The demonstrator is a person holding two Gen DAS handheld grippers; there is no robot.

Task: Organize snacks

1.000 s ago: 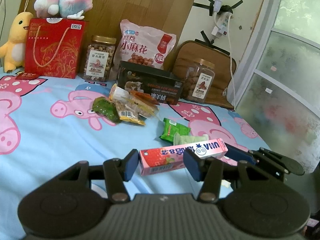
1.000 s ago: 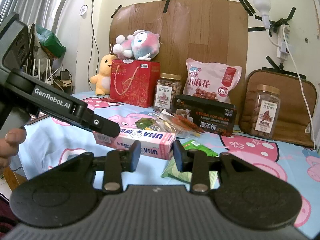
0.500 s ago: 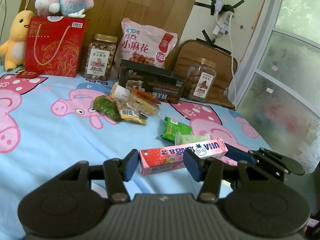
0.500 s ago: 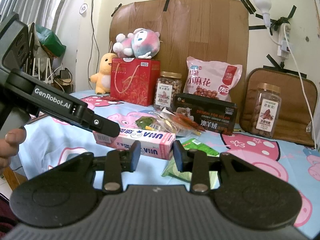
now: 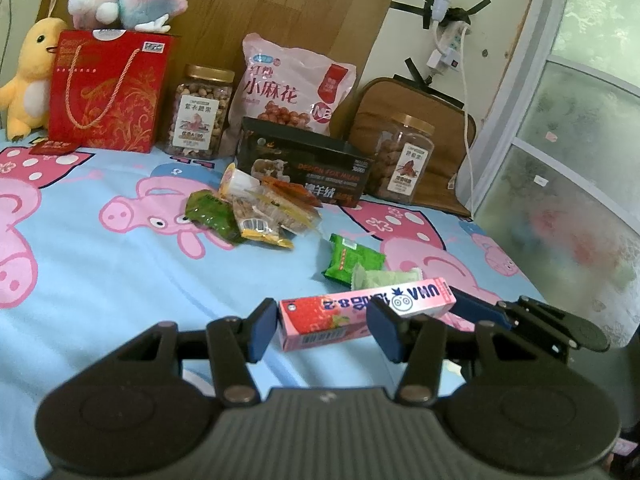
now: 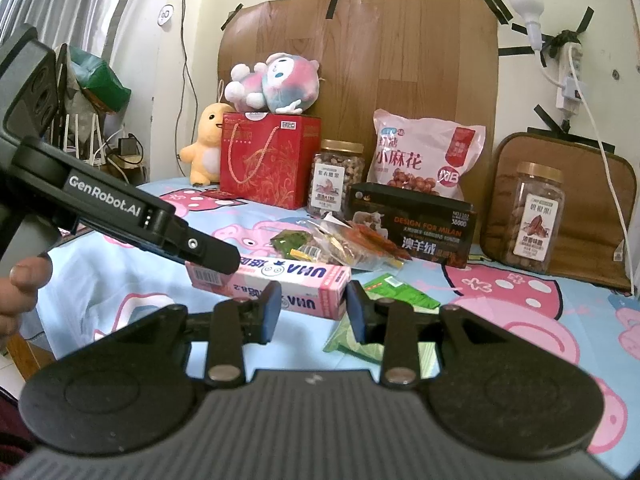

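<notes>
A pink strawberry candy box lies on the pig-print sheet, also in the right wrist view. My left gripper is open, its blue pads straddling the box's near left end. My right gripper is open around the box's other end; its pads stand close to the box. Each gripper shows in the other's view: the right one, the left one. Two green packets lie just behind the box. A pile of small snack packets lies mid-sheet.
Along the back wall stand a red gift bag, two nut jars, a pink snack bag, a black box, a brown cushion and plush toys. A frosted window is right.
Both views have shifted only slightly; the grippers and the pink box stay in the same relation.
</notes>
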